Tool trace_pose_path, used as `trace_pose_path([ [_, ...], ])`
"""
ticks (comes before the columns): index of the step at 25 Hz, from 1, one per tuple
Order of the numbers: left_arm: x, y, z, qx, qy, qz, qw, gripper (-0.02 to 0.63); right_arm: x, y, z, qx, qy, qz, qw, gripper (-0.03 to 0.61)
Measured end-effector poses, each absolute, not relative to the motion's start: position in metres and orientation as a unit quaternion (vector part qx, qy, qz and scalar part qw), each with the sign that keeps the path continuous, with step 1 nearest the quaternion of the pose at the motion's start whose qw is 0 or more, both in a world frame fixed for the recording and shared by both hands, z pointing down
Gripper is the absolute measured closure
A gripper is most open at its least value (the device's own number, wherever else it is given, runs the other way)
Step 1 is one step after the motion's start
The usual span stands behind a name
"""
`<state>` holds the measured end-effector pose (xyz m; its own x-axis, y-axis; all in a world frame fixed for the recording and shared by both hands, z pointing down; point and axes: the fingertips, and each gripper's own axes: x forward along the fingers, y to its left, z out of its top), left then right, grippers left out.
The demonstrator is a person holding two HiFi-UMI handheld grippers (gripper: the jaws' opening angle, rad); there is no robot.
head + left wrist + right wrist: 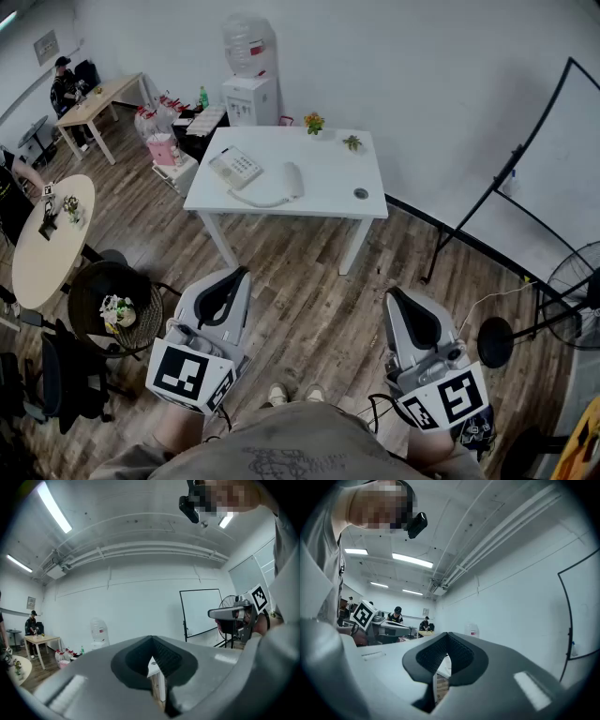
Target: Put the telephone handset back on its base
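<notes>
Head view, handset (pixel 293 180) on table (pixel 328 169), wood floor (pixel 309 295)

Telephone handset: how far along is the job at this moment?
Nothing done yet: the handset lies on the white table beside its base, off the cradle. Nothing in hand: left gripper and right gripper are both shut and empty, away from the table. Left: approach, grasp the handset, seat it.

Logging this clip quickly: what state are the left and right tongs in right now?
Grey left tongs: closed, holding nothing.
Grey right tongs: closed, holding nothing.
</notes>
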<state>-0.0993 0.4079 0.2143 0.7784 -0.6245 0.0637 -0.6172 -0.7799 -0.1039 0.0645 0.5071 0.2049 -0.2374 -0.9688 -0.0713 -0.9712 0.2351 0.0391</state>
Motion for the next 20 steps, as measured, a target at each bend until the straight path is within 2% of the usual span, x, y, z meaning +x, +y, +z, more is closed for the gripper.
trace_pose_path([
  [20,-0.068,0.435,0.235,-0.937,0.343,-0.053,0.034,0.613,0.101,0.53,0.231,-0.608,0.794,0.016,0.024,0.551],
])
